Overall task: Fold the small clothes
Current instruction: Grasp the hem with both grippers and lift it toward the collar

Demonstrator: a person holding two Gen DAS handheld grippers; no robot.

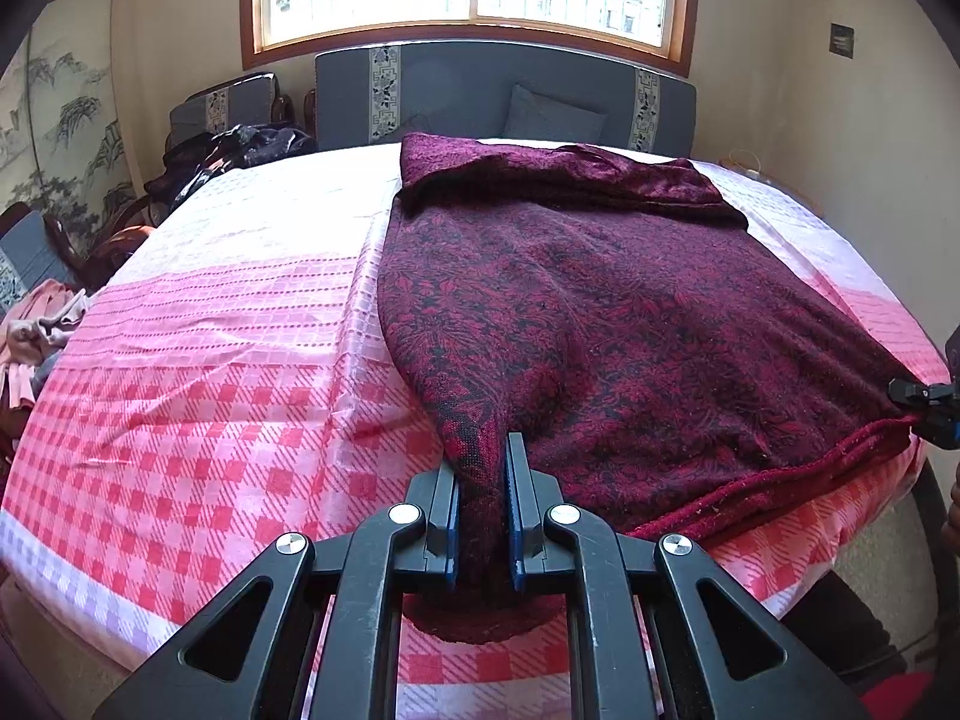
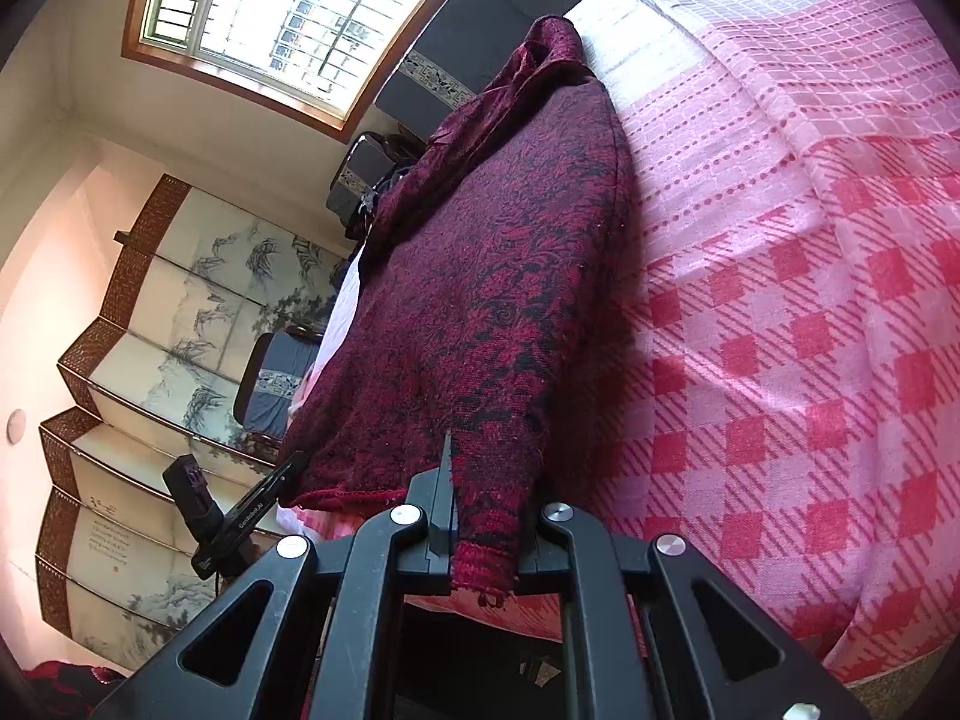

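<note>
— What is carrying everything?
— A bed (image 1: 210,330) is wearing a pink-and-red checked cover.
— And lying on it?
— A dark red patterned garment (image 1: 630,312) is spreading across it.

my right black two-finger gripper (image 1: 927,405): cut off by left-view edge, only tips show | right fingertip hidden under dark red patterned knit garment (image 2: 480,312) in right view | pink clothes pile (image 1: 42,324): cut by edge, items unclear | wall plaque (image 1: 842,39): too small to read
</note>
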